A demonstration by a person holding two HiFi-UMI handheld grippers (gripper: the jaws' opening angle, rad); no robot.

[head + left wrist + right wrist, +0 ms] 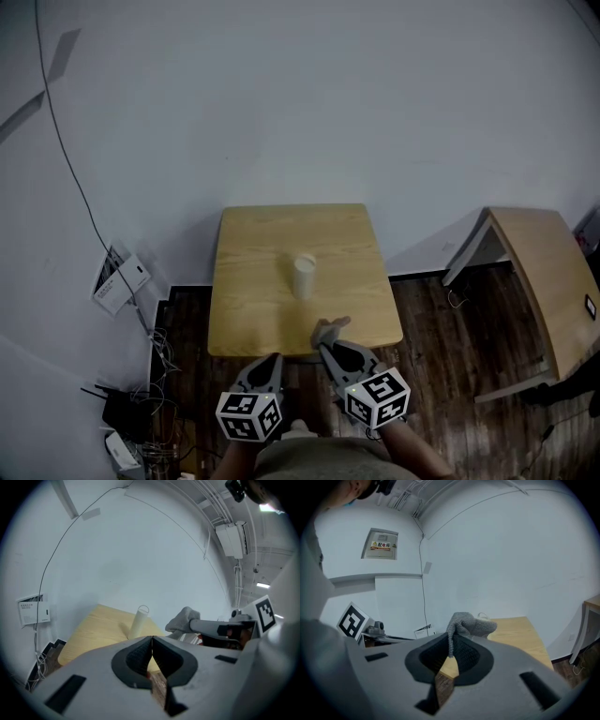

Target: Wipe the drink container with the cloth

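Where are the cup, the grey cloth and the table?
cup (304,277): head view, middle of its white side.
grey cloth (473,625): right gripper view, on its bunched top.
table (258,253): head view, bare wood left of the cup.

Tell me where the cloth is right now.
The grey cloth is pinched in the right gripper, over the near edge of the table, just short of the white cup.
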